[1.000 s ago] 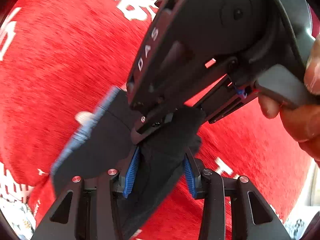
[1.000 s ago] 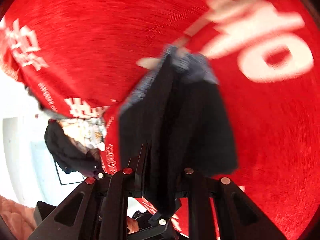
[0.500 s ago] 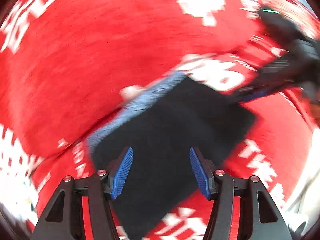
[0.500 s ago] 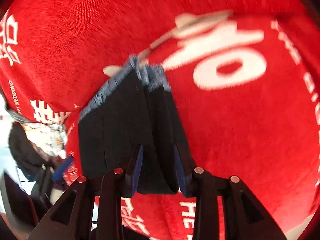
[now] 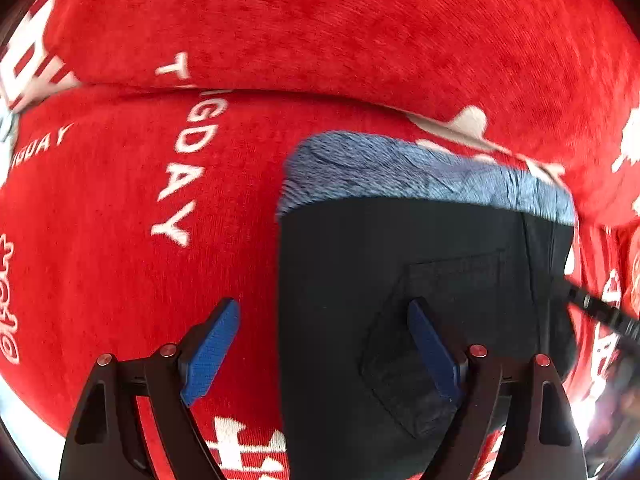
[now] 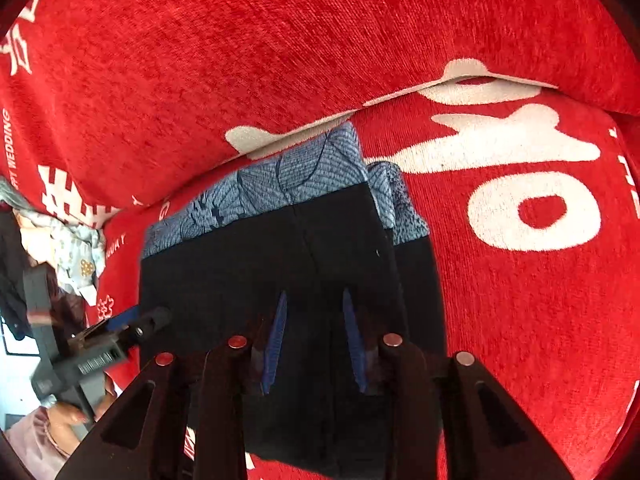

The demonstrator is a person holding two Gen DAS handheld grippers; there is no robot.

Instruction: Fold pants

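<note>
two grippers hover over the dark navy fabric pants (image 5: 400,280) with a pale blue patterned waistband, folded flat on the red plush blanket (image 5: 320,40). the left gripper (image 5: 324,344) gapes wide and empty, pants at its one o'clock. the right gripper (image 6: 314,340) stands narrowly parted, pants at twelve. soft, light cloth; probably best pinched at a folded edge.

The pants (image 5: 400,280) (image 6: 280,264) were dark navy with a blue leaf-patterned band along their upper edge, folded into a flat, layered rectangle. They filled the lower right of the left wrist view, a patch pocket facing up, and sat centre-low in the right wrist view.
</note>
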